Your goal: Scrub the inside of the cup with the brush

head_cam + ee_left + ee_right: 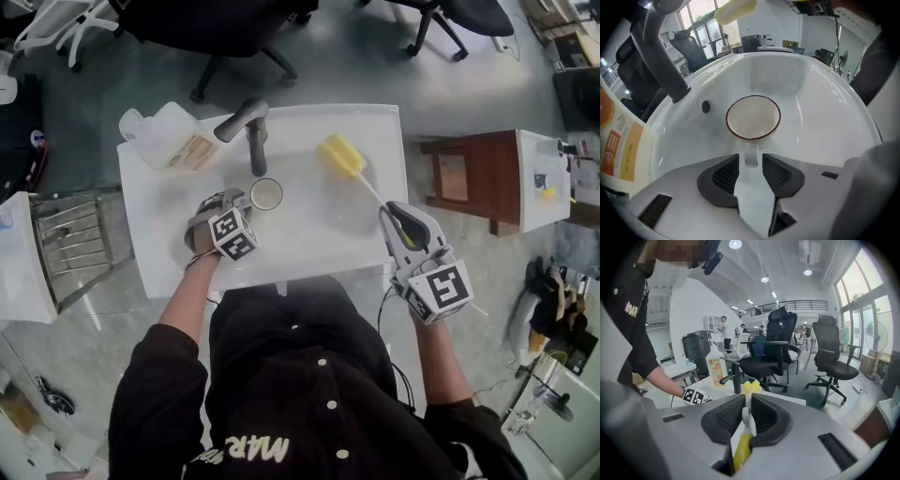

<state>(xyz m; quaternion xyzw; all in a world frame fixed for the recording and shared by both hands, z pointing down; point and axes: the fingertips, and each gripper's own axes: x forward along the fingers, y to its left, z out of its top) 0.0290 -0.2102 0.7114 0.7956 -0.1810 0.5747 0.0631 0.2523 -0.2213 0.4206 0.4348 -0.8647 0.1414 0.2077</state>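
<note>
Overhead, the white sink (309, 234) lay beneath the left tool (751, 164). That tool stood spread, its pads clear of the handle of the cup (753, 117) between them, the cup upright just ahead of its tips. The right tool (746, 411) pinched the handle of the brush (343, 157), its yellow sponge head beyond the tips.

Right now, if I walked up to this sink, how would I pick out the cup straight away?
Start at the white sink, then find the dark grey tap at its far rim. Just in front of the tap's foot stands the cup. It is small and round, cream inside with a thin dark red rim, unlike the yellow brush nearby.
</note>
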